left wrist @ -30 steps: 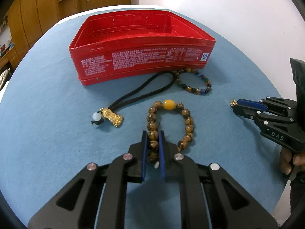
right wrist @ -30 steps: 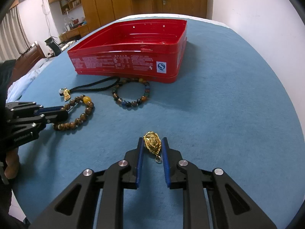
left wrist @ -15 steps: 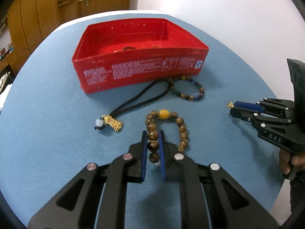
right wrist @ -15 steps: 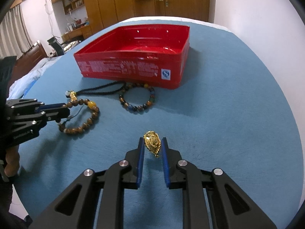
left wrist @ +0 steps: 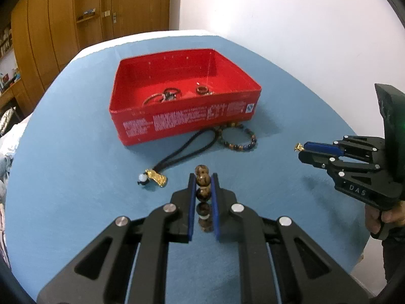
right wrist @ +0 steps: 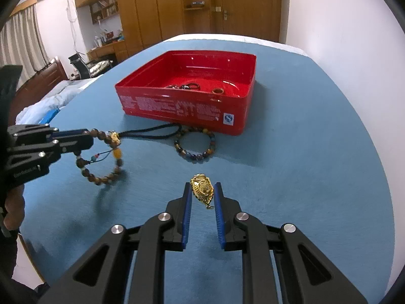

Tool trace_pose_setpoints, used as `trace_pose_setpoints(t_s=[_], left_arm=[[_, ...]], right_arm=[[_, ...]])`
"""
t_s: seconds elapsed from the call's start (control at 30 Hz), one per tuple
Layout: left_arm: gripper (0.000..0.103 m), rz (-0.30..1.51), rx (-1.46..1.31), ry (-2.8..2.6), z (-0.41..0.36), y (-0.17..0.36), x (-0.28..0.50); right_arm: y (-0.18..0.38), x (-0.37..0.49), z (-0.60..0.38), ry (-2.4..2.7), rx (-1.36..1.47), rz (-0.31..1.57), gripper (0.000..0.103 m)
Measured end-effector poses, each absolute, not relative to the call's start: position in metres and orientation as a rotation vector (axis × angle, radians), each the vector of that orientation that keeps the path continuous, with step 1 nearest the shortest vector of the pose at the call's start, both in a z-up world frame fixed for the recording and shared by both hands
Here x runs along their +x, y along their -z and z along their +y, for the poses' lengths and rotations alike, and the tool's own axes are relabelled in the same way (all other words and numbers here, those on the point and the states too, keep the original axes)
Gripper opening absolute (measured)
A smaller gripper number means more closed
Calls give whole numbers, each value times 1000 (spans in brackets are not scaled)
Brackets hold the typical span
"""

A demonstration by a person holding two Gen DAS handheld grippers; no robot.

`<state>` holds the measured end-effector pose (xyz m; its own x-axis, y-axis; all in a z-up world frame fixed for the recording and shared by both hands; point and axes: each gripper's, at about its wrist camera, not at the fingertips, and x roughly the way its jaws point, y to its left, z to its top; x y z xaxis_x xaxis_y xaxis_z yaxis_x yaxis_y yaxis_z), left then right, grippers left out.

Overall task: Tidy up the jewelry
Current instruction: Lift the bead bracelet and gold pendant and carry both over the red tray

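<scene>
The red tin [left wrist: 187,124] stood open on the blue worktop [left wrist: 76,164], and it serves here as the landmark. Inside it, on its floor, lay a few small pieces: a couple of thin rings with a dark cord [left wrist: 164,95] and a brown ring [left wrist: 202,90] just beside them. Against the tin's printed front wall lay a bracelet of mixed coloured beads [left wrist: 239,136], touching or nearly touching the wall, and a black cord necklace [left wrist: 187,149] ran from that same wall out toward the camera, ending in a gold charm with a white bead [left wrist: 154,178]. Farther in front of the tin, the left tool [left wrist: 203,190] was pinching a brown wooden bead bracelet [right wrist: 101,157] between its blue pads; in the right wrist view the loop hung from the tool's tip clear of the worktop, with an amber bead and a small knotted tassel showing. To the right of the tin's front, well apart from it, the right tool [right wrist: 202,197] was pinching a gold pendant [right wrist: 201,191] between its blue pads, the piece held above the worktop. Wooden wardrobes [right wrist: 157,12] stood beyond the tin.
</scene>
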<state>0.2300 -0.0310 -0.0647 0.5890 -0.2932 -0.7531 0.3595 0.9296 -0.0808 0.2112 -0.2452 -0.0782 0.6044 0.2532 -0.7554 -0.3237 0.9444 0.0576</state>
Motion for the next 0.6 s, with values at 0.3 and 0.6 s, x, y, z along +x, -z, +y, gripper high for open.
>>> trace_pose_setpoints(t_s=[0.3,0.6], left_arm=[[10,799,107,375,-29,36,219],[10,753,115,362,-24,11,213]], right_arm=[[56,200,-239,-346,-109,818,17],[29,199,-231,-370,-139,780,17]])
